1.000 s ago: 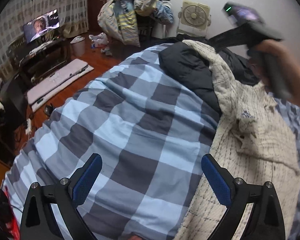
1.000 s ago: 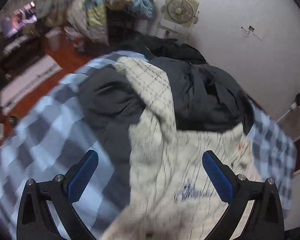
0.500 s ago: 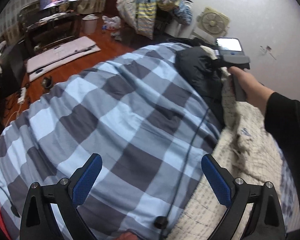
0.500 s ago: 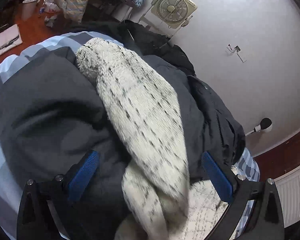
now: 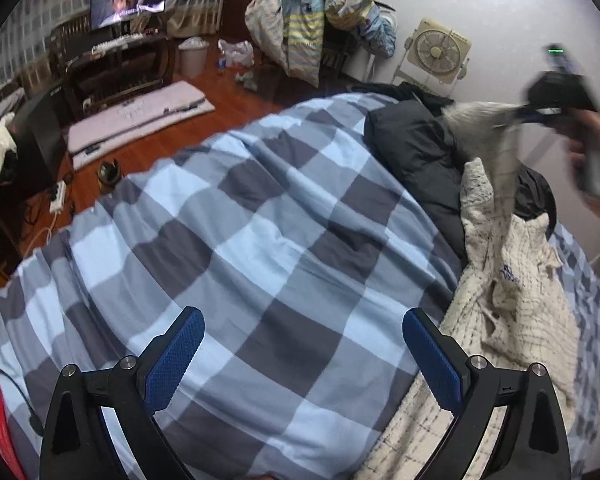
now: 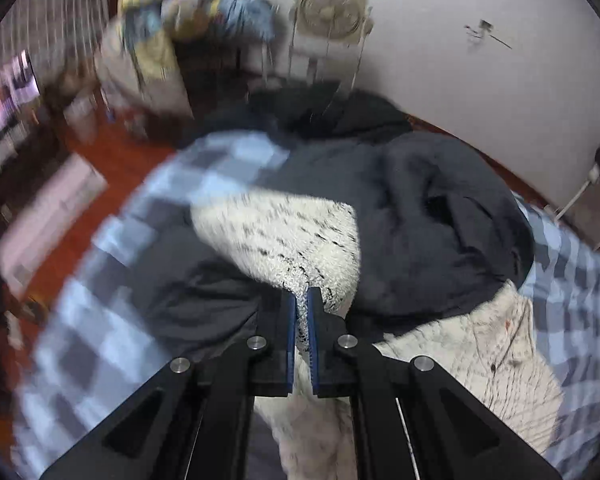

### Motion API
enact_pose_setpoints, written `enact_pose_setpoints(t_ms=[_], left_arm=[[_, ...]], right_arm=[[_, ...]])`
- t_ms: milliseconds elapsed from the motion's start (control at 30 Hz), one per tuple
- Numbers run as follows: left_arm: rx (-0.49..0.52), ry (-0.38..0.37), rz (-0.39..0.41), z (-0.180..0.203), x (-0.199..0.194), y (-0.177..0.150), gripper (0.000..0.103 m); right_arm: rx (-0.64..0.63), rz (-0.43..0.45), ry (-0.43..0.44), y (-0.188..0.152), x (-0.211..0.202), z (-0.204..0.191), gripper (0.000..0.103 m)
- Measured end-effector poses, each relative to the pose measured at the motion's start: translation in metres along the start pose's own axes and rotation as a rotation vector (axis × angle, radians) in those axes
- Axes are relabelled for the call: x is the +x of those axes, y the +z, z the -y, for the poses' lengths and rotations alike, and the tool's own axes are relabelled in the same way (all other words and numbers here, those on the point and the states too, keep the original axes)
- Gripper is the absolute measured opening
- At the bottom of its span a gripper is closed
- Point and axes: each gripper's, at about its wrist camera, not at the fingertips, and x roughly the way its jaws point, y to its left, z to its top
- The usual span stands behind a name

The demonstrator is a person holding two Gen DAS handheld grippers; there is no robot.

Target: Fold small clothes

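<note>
- The left tongs (image 5: 302,354) point steeply down, blue-padded jaws spread wide, nothing between them.
- The right tongs (image 6: 302,314), raised at far right, have just closed, pinching a cream speckled fleece sleeve (image 6: 296,236).

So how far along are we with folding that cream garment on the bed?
Barely started. Nothing looks folded: the cream garment lies crumpled on the checked duvet, partly over a dark jacket. In hand: the right gripper has just closed on one fuzzy end of the garment, pads pinching the fabric. The left gripper is open, holding nothing. Left: spreading it flat and making every fold.
</note>
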Motion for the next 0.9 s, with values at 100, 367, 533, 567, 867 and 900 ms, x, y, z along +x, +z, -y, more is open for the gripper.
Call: enact_pose_setpoints(t_ms=[100,367,533,567,867,900], left_arm=[[0.031,0.011,0.027,0.007,-0.004,0.0,0.101],[0.221,0.044,0.108,0.047,-0.017,-0.012,0.101],[0.297,0.03,0.086,0.067,-0.011,-0.02,0.101],[0.313,0.035,0.089,0.071,-0.011,-0.022,0.101],[0.396,0.062,0.058,0.089,0.003,-0.037,0.101],[0.398,0.067,0.058,0.09,0.004,-0.037,0.101]], right_arm=[[0.105,0.065,0.105,-0.016,-0.069,0.052,0.002],[0.596,-0.045,0.263,-0.188,-0.169,0.231,0.024],[0.888,-0.231,-0.031,-0.344,-0.161,0.328,0.1],[0.881,-0.258,-0.092,-0.363,-0.158,0.338,0.1],[0.574,-0.244,-0.038,-0.319,-0.094,0.249,0.1],[0.553,-0.255,0.007,-0.308,-0.081,0.233,0.1]])
